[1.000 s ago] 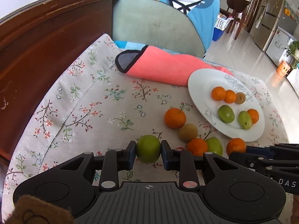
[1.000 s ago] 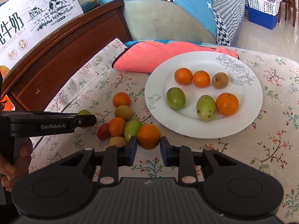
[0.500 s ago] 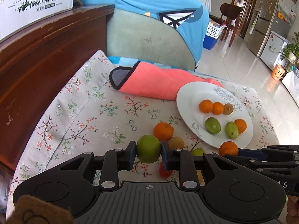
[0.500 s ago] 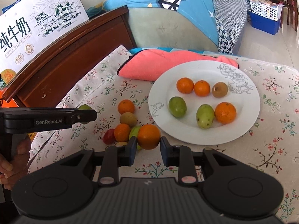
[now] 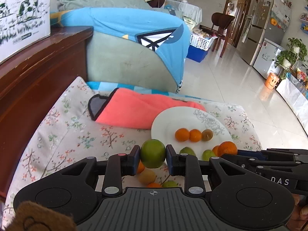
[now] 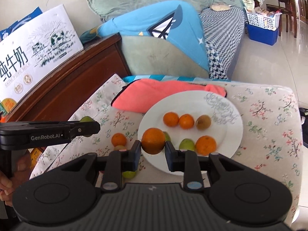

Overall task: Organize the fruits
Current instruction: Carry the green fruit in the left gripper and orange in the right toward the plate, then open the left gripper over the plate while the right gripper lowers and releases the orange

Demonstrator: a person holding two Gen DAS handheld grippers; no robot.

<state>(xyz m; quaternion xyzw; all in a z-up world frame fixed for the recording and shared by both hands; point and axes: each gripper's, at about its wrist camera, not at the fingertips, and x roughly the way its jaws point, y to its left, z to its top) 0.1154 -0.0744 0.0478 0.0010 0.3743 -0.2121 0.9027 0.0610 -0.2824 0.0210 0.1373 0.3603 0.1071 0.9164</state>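
left gripper (image 5: pixel 153 156) pinches green fruit (image 5: pixel 152 153), left of plate (image 5: pixel 163 123). right gripper (image 6: pixel 152 150) pinches orange (image 6: pixel 153 143) above plate's near rim. risk: release from height, fruit rolling off.

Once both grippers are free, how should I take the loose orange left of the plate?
Grip the loose orange across its widest middle, coming from above. It is round, so any axis works, but a brown fruit sits against its near side and the plate lies to its right.
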